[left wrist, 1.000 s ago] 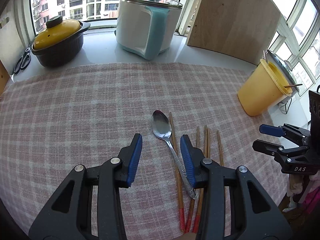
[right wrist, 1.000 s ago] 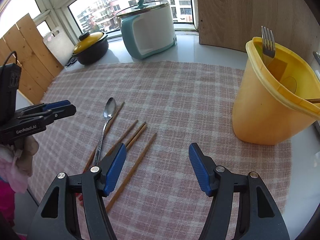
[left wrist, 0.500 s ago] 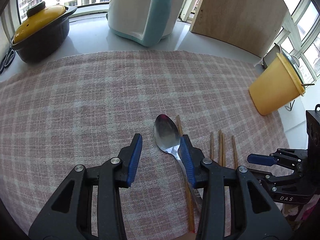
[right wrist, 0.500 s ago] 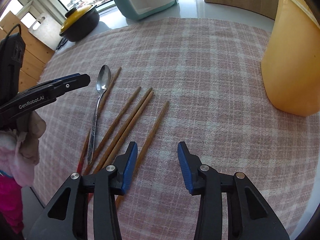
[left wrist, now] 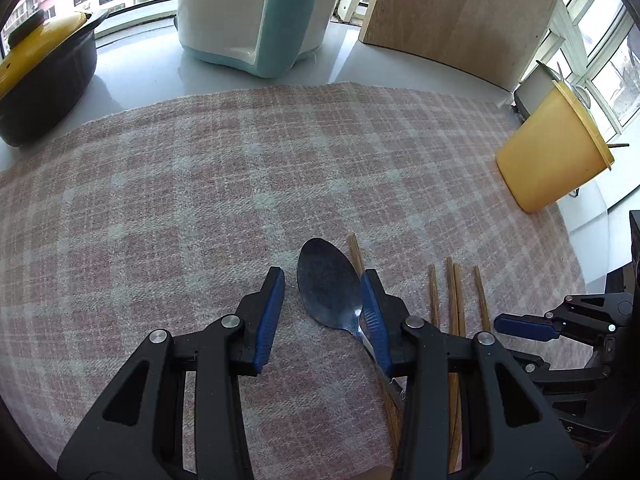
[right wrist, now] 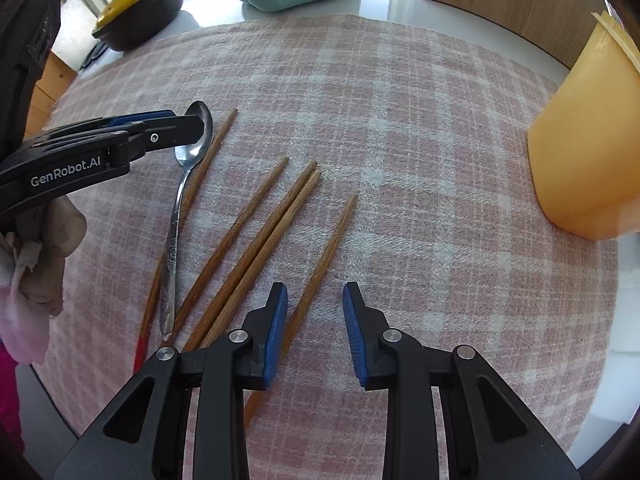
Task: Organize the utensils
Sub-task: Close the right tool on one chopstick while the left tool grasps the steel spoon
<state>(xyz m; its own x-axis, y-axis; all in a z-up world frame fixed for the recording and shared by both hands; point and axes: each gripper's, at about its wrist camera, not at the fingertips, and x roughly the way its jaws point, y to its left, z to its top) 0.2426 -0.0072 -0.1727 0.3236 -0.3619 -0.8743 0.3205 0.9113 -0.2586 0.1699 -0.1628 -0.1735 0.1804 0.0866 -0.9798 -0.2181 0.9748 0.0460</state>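
Observation:
A metal spoon lies on the pink checked cloth, with several brown wooden chopsticks to its right. My left gripper is open and low over the cloth, the spoon's bowl between its jaws and the neck against the right pad. In the right wrist view the spoon and chopsticks lie fanned out. My right gripper is open, straddling the rightmost chopstick. A yellow utensil cup stands at the right.
A black pot with a yellow lid and a white and teal cooker stand on the white counter behind the cloth. A wooden board leans at the back right. The cloth's near edge meets the table edge.
Both grippers have dropped lower and moved forward. The left one now has the spoon's bowl between its jaws. The right one has narrowed and sits over the rightmost chopstick.

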